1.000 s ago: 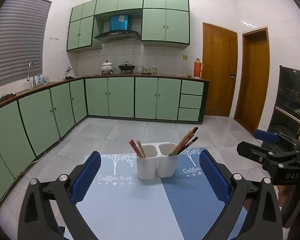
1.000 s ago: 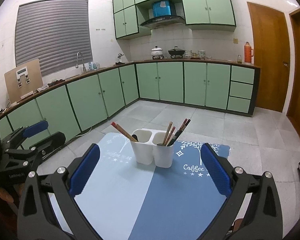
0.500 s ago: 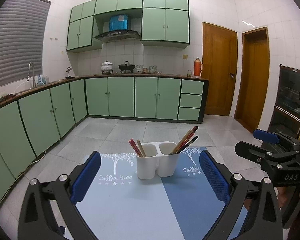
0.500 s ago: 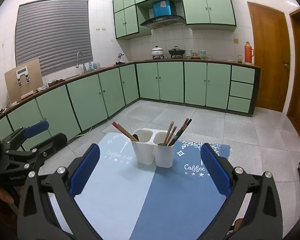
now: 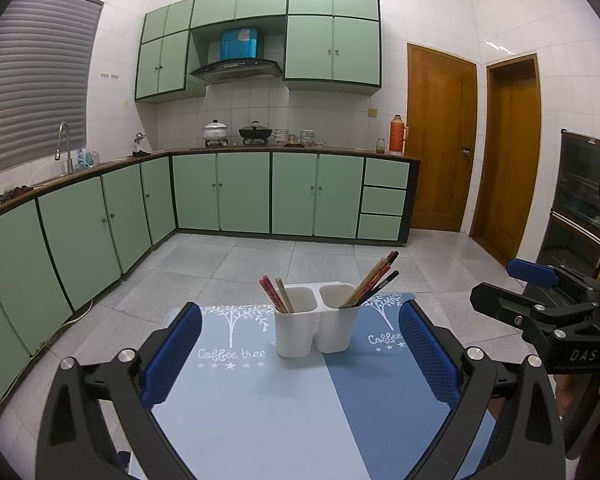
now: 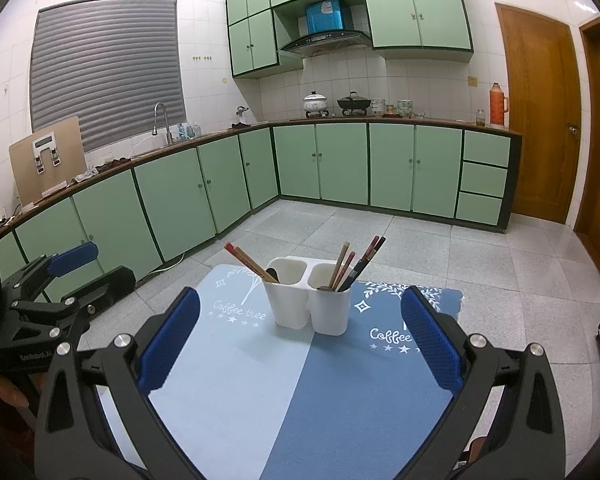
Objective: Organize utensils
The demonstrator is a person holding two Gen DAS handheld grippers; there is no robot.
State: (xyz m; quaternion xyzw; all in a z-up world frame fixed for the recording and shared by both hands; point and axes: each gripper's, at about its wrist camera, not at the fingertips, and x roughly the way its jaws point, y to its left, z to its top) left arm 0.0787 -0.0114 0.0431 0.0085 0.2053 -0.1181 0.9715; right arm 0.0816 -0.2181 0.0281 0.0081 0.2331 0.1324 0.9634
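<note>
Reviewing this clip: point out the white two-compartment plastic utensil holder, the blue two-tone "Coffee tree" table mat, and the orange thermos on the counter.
White two-compartment plastic utensil holder [image 5: 294,334]: left wrist view, front wall of its left cup.
Blue two-tone "Coffee tree" table mat [image 6: 236,376]: right wrist view, bare light-blue half.
Orange thermos [image 5: 397,139]: left wrist view, middle of its body.

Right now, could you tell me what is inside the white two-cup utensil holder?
The white holder has chopsticks in both cups: a few in the left cup, leaning left, and more in the right cup. Their lower ends are hidden by the walls.
</note>
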